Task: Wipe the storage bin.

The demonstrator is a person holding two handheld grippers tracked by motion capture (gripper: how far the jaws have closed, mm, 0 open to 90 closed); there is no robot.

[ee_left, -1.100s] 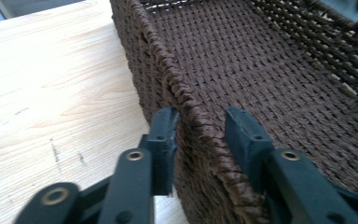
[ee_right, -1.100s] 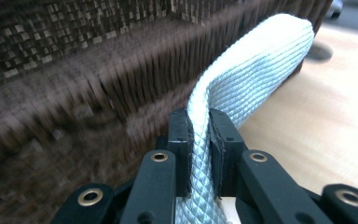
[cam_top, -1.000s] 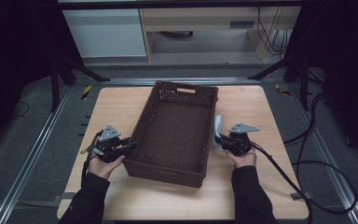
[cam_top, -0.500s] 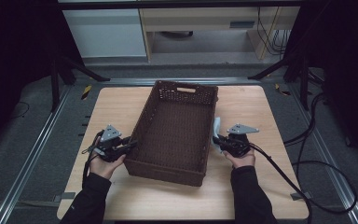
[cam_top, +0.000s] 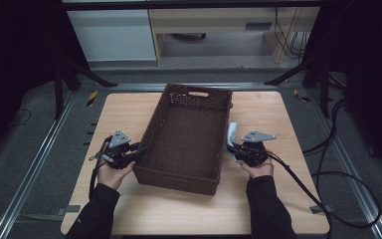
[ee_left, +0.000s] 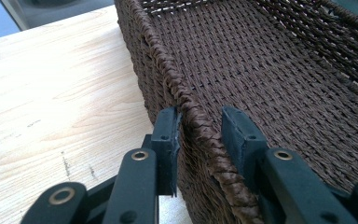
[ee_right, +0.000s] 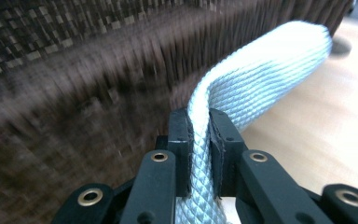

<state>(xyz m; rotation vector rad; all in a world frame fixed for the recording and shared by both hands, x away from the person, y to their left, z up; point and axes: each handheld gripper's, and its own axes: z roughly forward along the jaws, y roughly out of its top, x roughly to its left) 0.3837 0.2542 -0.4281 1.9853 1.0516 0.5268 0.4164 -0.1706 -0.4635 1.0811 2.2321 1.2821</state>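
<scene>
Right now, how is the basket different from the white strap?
The basket is dark brown and stiff; the white strap is pale and bent. The basket sits on the table; the strap is pinched in the right hand-held gripper. Both look woven.

pale wooden table (cam_top: 278, 114) on a grey floor (cam_top: 30, 149), white cabinet (cam_top: 114, 35) beyond it

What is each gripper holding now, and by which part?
The right gripper pinches a pale woven strap near its lower end. The left gripper straddles the brown basket's braided rim; its jaws have just been opening and do not clamp it.
</scene>
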